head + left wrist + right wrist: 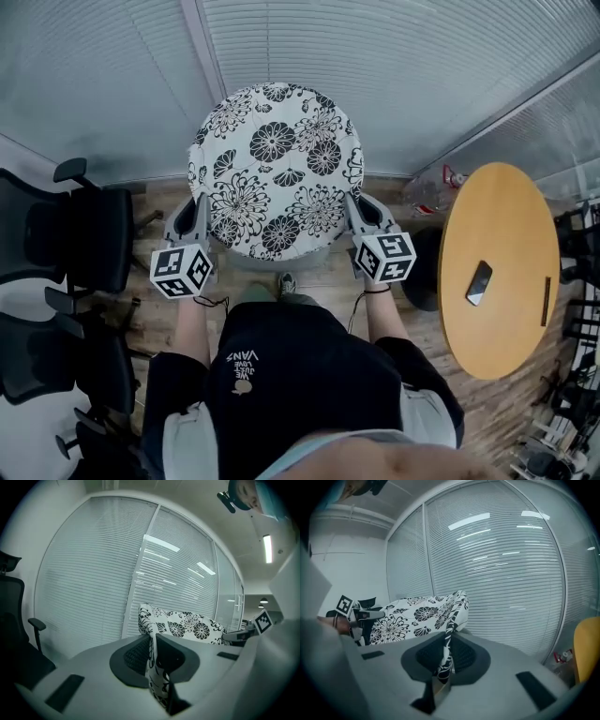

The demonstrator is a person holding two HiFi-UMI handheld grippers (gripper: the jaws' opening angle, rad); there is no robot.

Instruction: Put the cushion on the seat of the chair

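Standing before the blinds [422,75], which are filling the far side from ten to two o'clock, the person is carrying the cushion [277,169] out at twelve o'clock, clear of the floor and hanging between the two grippers. This is looking like the carrying step, with the setting-down not yet done. A round table [506,319] is sitting at three o'clock and two black chairs [84,234] are waiting at nine o'clock. A grey rim [281,262] is peeking out under the cushion's near edge; it may be a seat, but I cannot tell. The next move is probably calling for both hands to travel together, keeping the pad level, then lowering it flat onto the seat before either grip is letting go. The left gripper [194,217] is pinching the cushion's edge at about eight o'clock, its jaws nearly together with a fold of cloth squeezed between them. The right gripper [364,216] is doing the same at about four o'clock, its jaws clamping a thin flap of the seam. The cushion itself is looking round and plump, white with large black flowers, and its cloth is bunching where the jaws are biting, so it is likely soft and apt to sag if one side drops. A dark phone [479,282] is lying on the table.
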